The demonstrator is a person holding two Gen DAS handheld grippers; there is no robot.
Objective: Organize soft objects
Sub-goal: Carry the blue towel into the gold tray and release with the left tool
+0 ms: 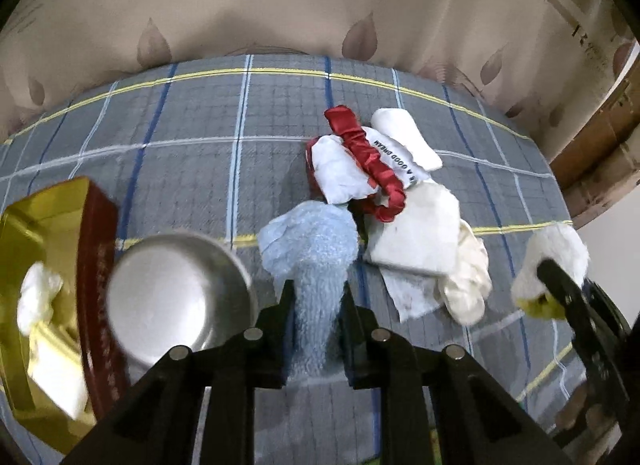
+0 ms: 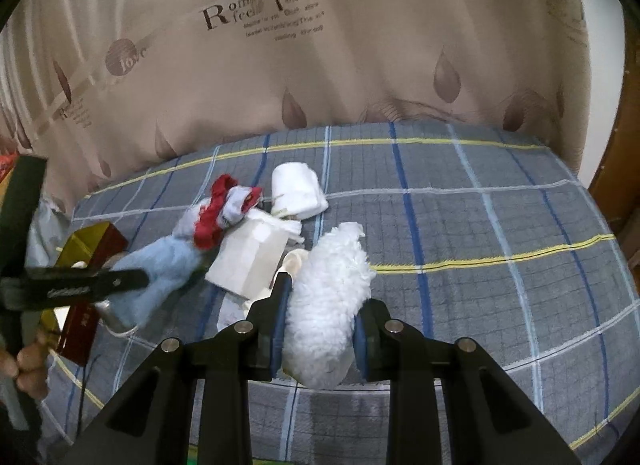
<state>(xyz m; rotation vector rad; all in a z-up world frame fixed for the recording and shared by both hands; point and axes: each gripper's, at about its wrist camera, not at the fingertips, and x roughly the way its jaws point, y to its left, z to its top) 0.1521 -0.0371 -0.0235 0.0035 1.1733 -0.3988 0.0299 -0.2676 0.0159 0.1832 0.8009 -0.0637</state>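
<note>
My left gripper (image 1: 316, 297) is shut on a light blue fluffy cloth (image 1: 316, 249) and holds it above the plaid bed cover; it also shows in the right wrist view (image 2: 160, 265). My right gripper (image 2: 320, 305) is shut on a white fluffy cloth (image 2: 332, 285), which shows at the right of the left wrist view (image 1: 560, 257). A pile of soft things lies between them: a red scrunchie (image 1: 372, 161), white cloths (image 1: 416, 233) and a white folded piece (image 2: 296, 189).
A gold and red box (image 1: 52, 265) with white items inside sits at the left, beside a round metal tin (image 1: 176, 293). The plaid bed cover (image 2: 480, 225) stretches to the right. A beige printed curtain (image 2: 320, 45) hangs behind.
</note>
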